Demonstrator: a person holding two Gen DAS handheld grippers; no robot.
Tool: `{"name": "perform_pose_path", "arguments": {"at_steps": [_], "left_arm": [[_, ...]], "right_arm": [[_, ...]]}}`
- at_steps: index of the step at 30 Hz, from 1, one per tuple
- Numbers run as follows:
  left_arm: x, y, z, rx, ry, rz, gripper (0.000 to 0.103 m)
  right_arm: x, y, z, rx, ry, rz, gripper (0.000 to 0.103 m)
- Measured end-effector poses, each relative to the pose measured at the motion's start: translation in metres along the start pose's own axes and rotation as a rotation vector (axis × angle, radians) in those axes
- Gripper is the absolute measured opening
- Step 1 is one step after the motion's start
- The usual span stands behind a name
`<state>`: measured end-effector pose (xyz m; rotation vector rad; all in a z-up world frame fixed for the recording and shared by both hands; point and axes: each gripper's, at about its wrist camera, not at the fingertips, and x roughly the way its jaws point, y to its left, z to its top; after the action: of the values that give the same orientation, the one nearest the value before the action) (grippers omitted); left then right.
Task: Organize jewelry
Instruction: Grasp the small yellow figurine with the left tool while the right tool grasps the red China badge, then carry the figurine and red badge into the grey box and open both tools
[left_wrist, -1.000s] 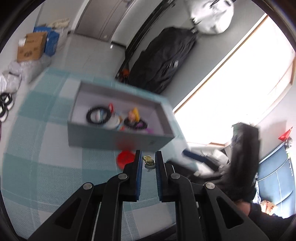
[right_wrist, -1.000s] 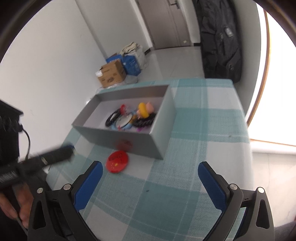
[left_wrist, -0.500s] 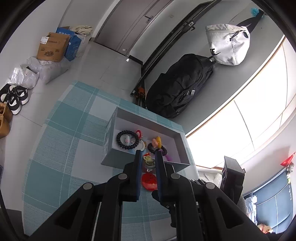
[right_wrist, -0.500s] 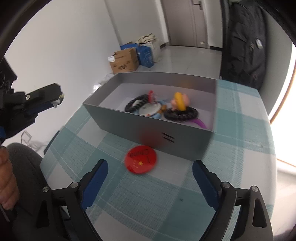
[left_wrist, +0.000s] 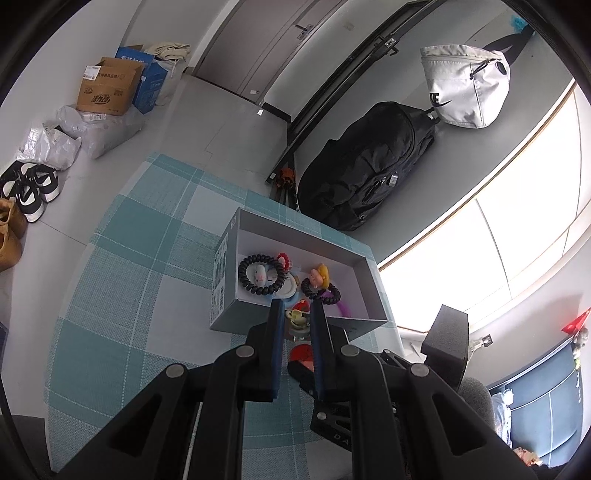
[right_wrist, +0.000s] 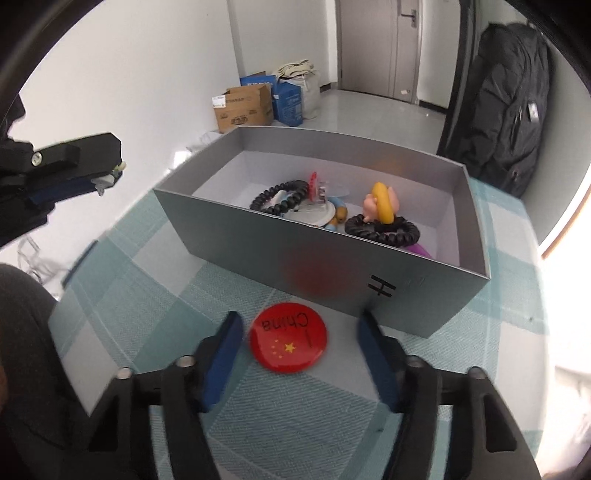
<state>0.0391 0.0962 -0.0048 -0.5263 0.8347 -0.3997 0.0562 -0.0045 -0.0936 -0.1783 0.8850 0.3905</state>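
Jewelry lay gathered in a grey box (right_wrist: 332, 258) that stood on a table covered by a teal-and-white checked cloth (right_wrist: 509, 295); the box was open at the top, its near wall marked with a black handwritten sign; inside it, a black coiled hair tie (right_wrist: 279, 195) lay toward the left, and a second black coiled tie (right_wrist: 382, 230) bearing a pink-and-yellow figure (right_wrist: 378, 205) lay toward the right, with a small red clip (right_wrist: 316, 186) and a white round piece between them; a purple item showed at the box's right inner corner, too hidden to tell what it was. On the cloth just in front of the box lay a red round badge (right_wrist: 288, 336) printed with "China" and yellow stars, apart from the box wall. The right gripper (right_wrist: 299, 338) sat low over the cloth with its blue-padded fingers spread wide on either side of the badge, touching neither edge. The left gripper (left_wrist: 297, 317) was held up above the near edge of the box, its fingers pinched on a small pale yellowish charm (left_wrist: 297, 318); in the right wrist view that charm peeked from the fingertips at the far left.
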Motion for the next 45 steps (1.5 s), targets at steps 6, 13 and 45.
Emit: {"name": "perform_pose_path", "arguments": {"at_steps": [6,13,45], "left_arm": [[0.000,-0.001,-0.002,0.012,0.002,0.017,0.009],[0.000,0.001,-0.005,0.005,0.006,0.032,0.009],[0.007,-0.054,0.012,0.164,-0.051,0.142,0.009]], "right_arm": [[0.000,-0.001,-0.001,0.006,-0.005,0.010,0.042],[-0.006,-0.002,-0.002,0.003,-0.006,0.031,0.042],[-0.093,-0.044,0.038,0.086,-0.252,0.195,0.042]]}}
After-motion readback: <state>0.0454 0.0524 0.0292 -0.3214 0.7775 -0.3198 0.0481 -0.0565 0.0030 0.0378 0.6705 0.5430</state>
